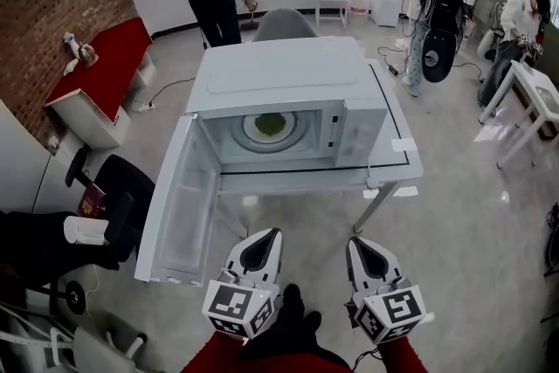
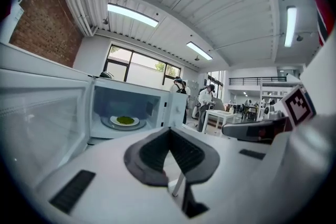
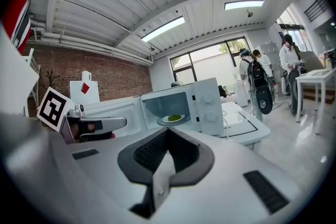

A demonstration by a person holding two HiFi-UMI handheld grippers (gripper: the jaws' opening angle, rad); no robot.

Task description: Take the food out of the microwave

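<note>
A white microwave point(image 1: 279, 87) stands on a white table point(image 1: 397, 155), its door point(image 1: 179, 205) swung wide open to the left. Inside, a white plate of green food point(image 1: 270, 125) rests on the turntable; the same plate of food point(image 2: 125, 120) shows in the left gripper view, and the plate point(image 3: 173, 118) again in the right gripper view. My left gripper point(image 1: 269, 234) and right gripper point(image 1: 356, 242) hover side by side in front of the table, well short of the cavity. Both point toward the microwave. The left gripper point(image 2: 169, 130) and the right gripper point(image 3: 168, 130) are shut with nothing between their jaws.
Several people stand at the back by the windows. A red bench point(image 1: 105, 70) lines the brick wall on the left. A black chair point(image 1: 122, 196) sits beside the open door. White tables point(image 1: 534, 96) stand at the right, and a grey chair point(image 1: 284, 24) behind the microwave table.
</note>
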